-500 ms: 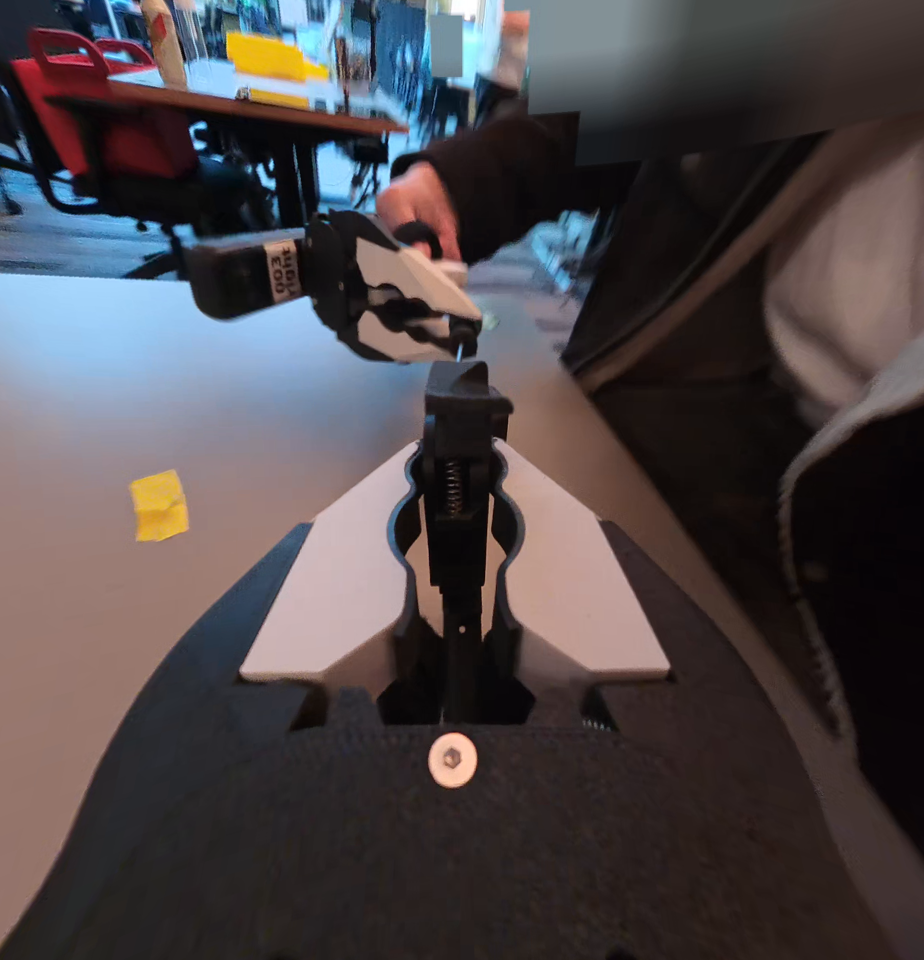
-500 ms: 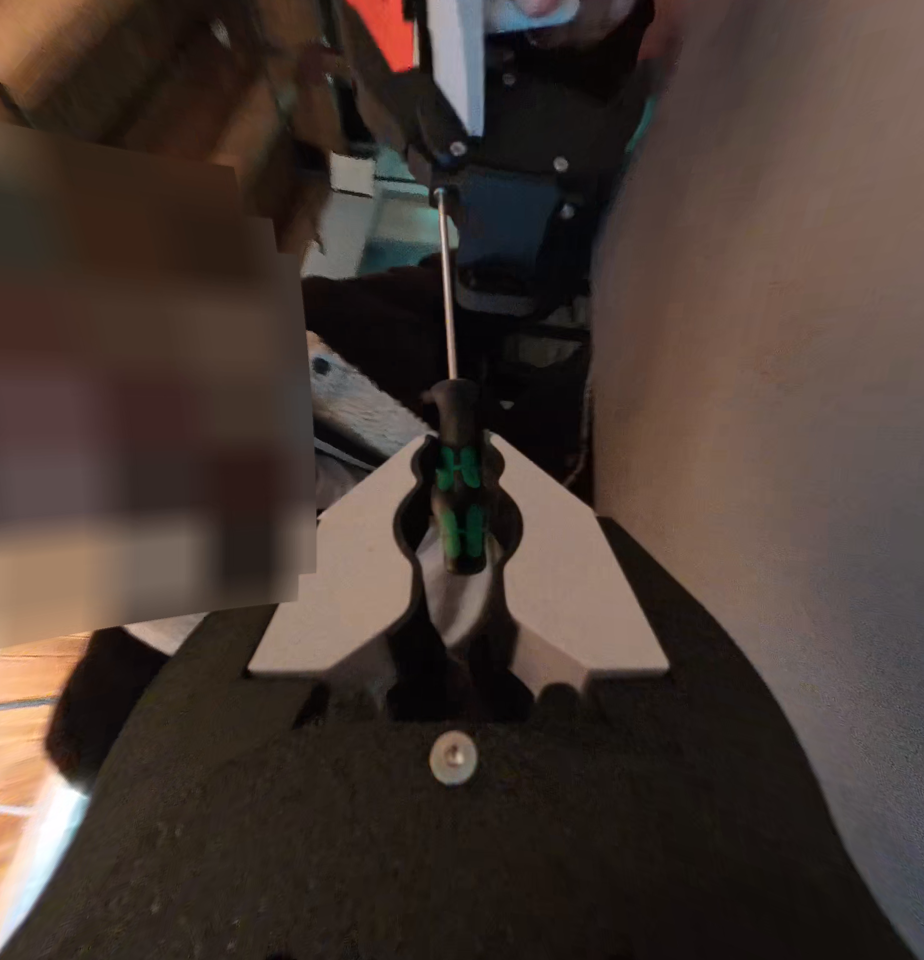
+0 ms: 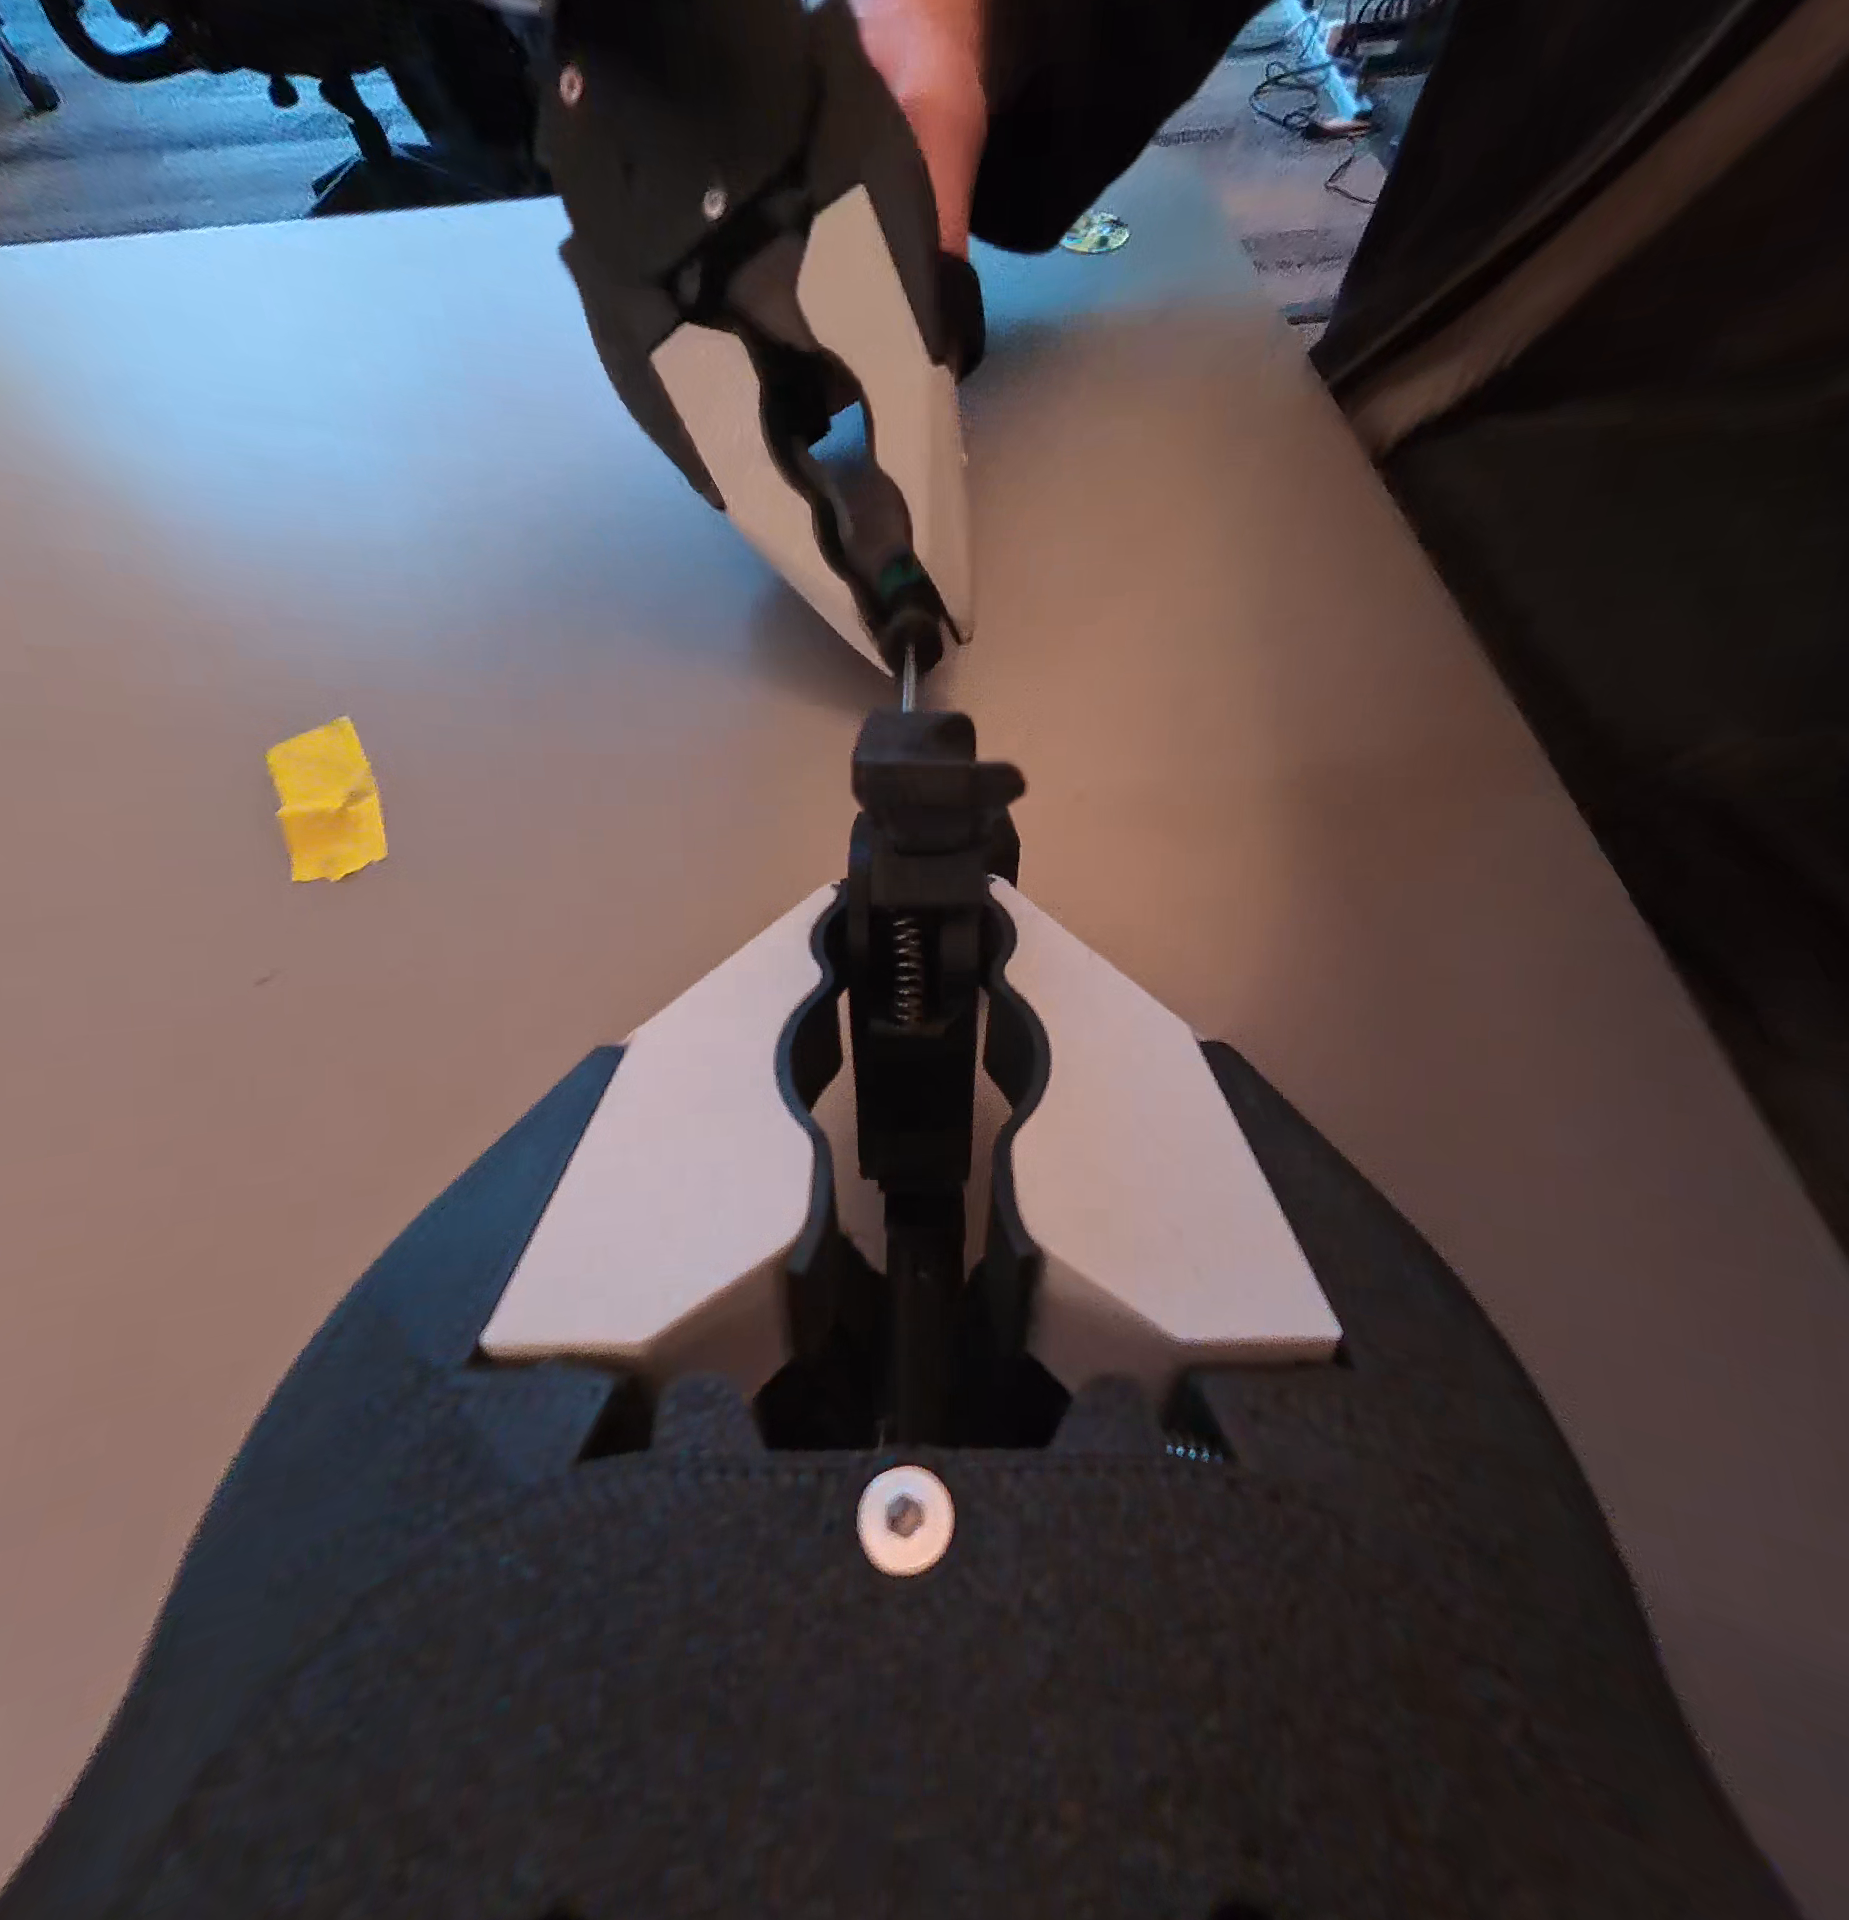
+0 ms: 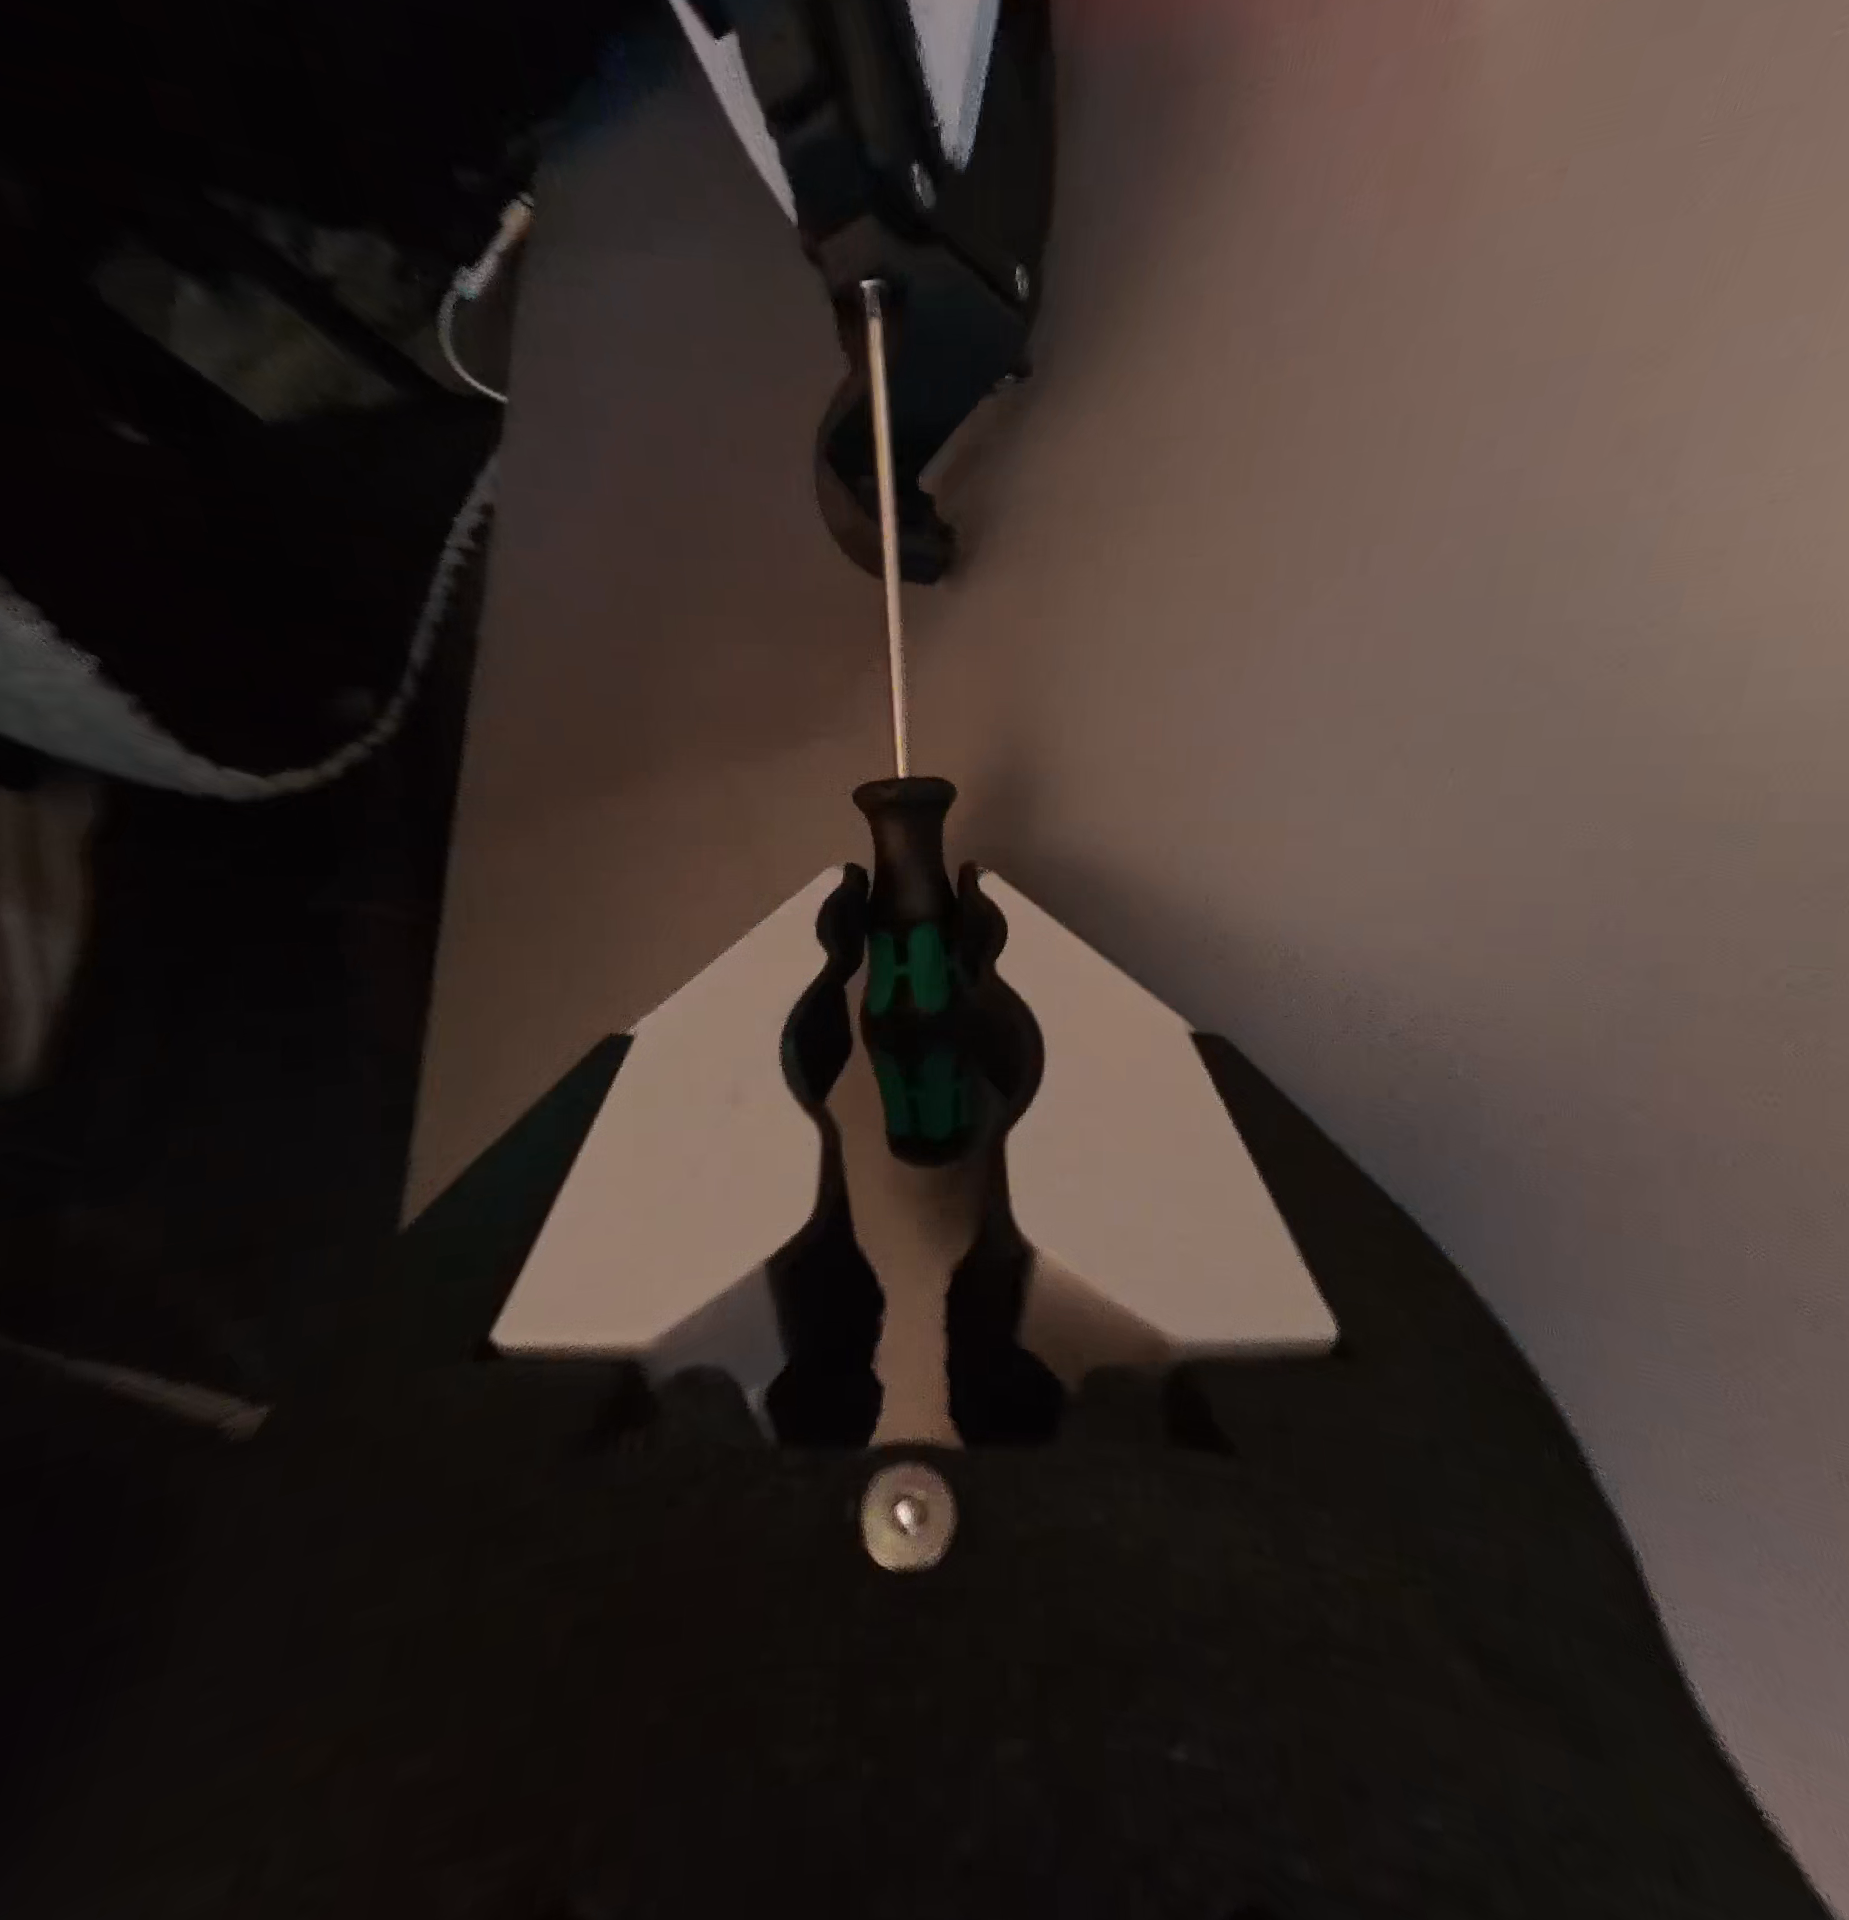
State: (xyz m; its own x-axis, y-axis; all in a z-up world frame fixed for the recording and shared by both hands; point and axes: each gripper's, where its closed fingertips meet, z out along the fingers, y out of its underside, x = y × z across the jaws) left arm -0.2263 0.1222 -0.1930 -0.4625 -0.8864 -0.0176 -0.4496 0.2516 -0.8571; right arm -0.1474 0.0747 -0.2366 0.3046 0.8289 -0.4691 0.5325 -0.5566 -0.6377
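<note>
Right wrist view: the right tool is closed on a black-and-green screwdriver, whose thin shaft tip meets a black spring-loaded part. That part is clamped by the left tool above the bench, near its edge. Yellow tape lies leftward, well apart.

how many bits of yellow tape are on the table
1. The yellow tape piece lies on the grey table, left of the left gripper. More may lie outside the views.
</note>
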